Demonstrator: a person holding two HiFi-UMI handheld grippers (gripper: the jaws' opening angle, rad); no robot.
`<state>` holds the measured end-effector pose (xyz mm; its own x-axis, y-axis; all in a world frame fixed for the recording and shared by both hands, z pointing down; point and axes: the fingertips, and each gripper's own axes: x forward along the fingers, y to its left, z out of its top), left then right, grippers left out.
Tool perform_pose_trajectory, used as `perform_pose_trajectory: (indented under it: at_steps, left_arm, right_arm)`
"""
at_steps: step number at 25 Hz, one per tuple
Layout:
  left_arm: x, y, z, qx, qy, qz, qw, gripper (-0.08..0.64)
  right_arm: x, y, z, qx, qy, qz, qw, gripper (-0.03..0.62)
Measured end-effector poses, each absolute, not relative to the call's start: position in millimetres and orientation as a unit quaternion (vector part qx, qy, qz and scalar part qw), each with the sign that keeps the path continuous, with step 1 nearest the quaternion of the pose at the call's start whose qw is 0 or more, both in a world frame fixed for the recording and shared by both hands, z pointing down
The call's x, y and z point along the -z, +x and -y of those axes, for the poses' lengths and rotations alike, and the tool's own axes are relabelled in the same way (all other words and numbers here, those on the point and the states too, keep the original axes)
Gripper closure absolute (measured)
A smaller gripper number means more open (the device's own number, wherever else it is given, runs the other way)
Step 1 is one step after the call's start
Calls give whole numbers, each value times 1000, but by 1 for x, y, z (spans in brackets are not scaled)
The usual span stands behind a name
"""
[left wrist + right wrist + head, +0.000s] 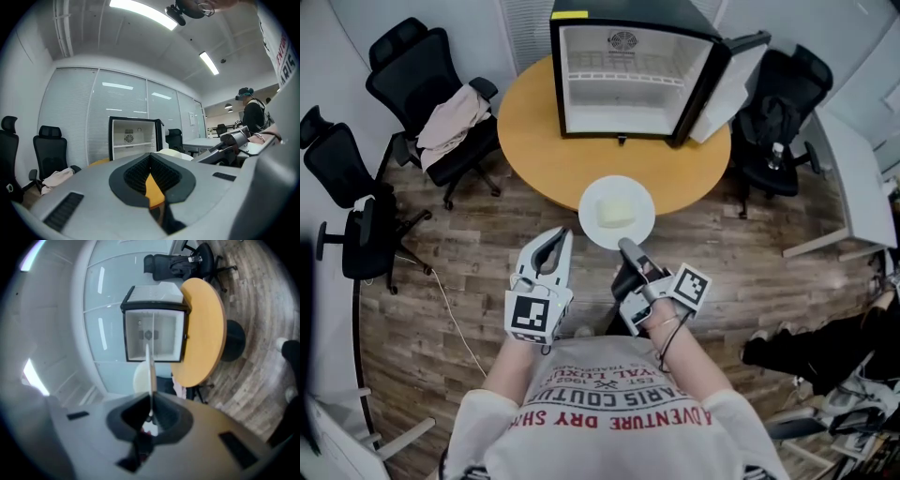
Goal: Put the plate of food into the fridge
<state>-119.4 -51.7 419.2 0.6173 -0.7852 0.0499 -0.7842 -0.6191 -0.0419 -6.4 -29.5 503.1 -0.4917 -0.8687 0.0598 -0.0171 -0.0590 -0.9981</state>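
Right tongs (626, 247) are clamped on the six o'clock rim of the plate (641, 201), held at the tabletop's (534, 141) six o'clock edge; left tongs (558, 234) closed, empty; plate likely stiff, slippery; grip the rim deep, level.

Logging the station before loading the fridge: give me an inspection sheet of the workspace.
Surface: round wooden table, carries the fridge.
Job's things: fridge open, empty; plate with pale food at table's near edge.
Clutter: nothing seen.
Grippers: right gripper shut on the plate's rim; left gripper shut, empty.
Cables: thin cable on the floor, left.
Surroundings: office chairs, clothing draped on one.
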Motion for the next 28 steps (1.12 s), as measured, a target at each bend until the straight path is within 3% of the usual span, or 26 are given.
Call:
perform_pose_trajectory:
  at_steps: [13,24,28]
  left_arm:
    - [-405,-38,178,20,-856,-517,22,528]
    - [-420,9,246,22,-846,-533,0,528]
    - [-412,5,273,29,-848,-529,23,528]
  right_arm:
    - [-495,72,171,648,-320,-634,276,555]
    - [-495,116,249,658,-300,-639,261,555]
    - [-492,114,275,652,-305,-640,268,555]
